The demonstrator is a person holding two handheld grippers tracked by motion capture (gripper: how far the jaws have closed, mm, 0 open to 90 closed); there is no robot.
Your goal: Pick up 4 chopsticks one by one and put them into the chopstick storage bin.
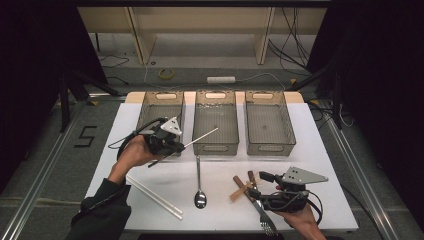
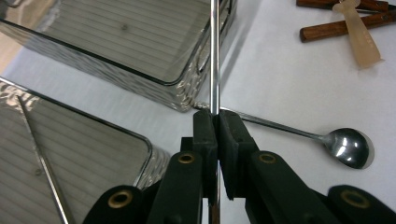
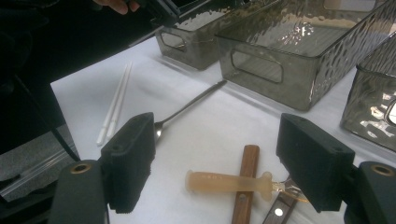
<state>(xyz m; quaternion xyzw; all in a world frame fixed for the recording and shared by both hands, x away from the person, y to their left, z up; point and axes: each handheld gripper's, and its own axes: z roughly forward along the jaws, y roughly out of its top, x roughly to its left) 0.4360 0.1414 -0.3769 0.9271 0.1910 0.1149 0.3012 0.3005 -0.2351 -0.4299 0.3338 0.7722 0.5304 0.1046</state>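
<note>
The work surface is a white table top [image 1: 310, 150], lit from above and standing in a dark room with black drapes hanging at both sides. Beyond the far edge, a grey floor is carrying loose cables, a roll of tape [image 1: 166, 73] and a white power strip [image 1: 221, 79], with pale wooden furniture legs behind. A black figure five is marked on the floor to the left of the table.

The left gripper [image 2: 215, 122] is holding a thin metal rod [image 2: 214, 56] pinched between its closed jaws. The rod is running straight out past the fingertips, and in the high view its far end is lying over the near left corner of the middle bin [image 1: 215, 120]. Three clear textured bins are sitting in a row along the far side: the left bin [image 1: 160, 107] is just beyond that gripper, the right bin [image 1: 269, 122] is well apart from it.

The right gripper [image 3: 219, 161] is resting near the front edge with its jaws standing wide, gripping nothing. Between and just ahead of its fingers, a translucent amber utensil [image 3: 229, 182] is lying across wooden handles [image 3: 245, 186]. A metal spoon [image 1: 199, 187] is lying on the cloth between the two grippers. Two white sticks [image 1: 155, 196] are lying near the person's left sleeve.
</note>
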